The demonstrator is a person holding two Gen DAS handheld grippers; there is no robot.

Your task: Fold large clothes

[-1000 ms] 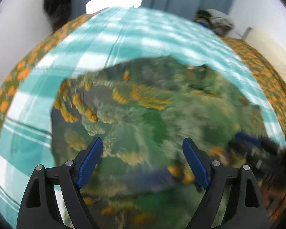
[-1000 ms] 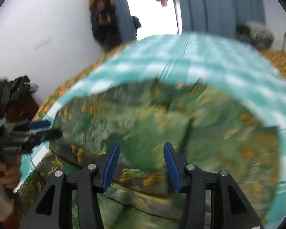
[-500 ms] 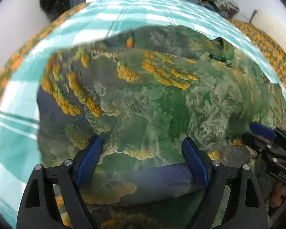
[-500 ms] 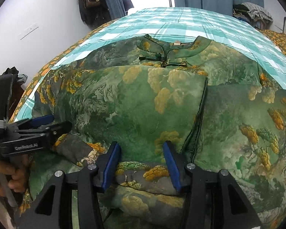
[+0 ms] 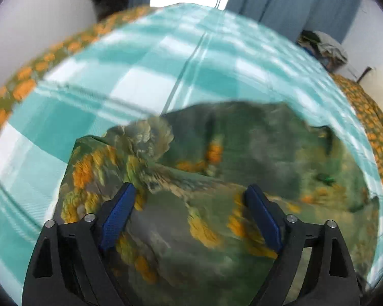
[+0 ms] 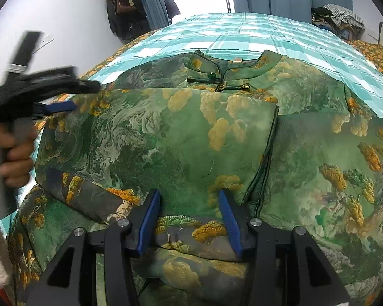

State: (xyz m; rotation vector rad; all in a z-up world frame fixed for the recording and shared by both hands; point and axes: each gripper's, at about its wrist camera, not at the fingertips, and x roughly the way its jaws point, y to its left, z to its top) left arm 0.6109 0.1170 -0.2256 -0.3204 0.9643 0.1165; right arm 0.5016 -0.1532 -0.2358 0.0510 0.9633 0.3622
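The left gripper (image 5: 188,199) is seen angled downward with its jaws opening wide and nothing pinched between them, gripped by a hand (image 6: 15,158), while the right gripper (image 6: 188,211) is held partly open.

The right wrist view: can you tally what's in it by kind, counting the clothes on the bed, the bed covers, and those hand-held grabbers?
Green patterned dress spread on the bed: 1
Teal checked sheet: 1
Orange flowered cover under the sheet: 1
Grabbers: 2, the left gripper with jaws opening, clear of the fabric, and the right gripper over the folded edge
Total: 5
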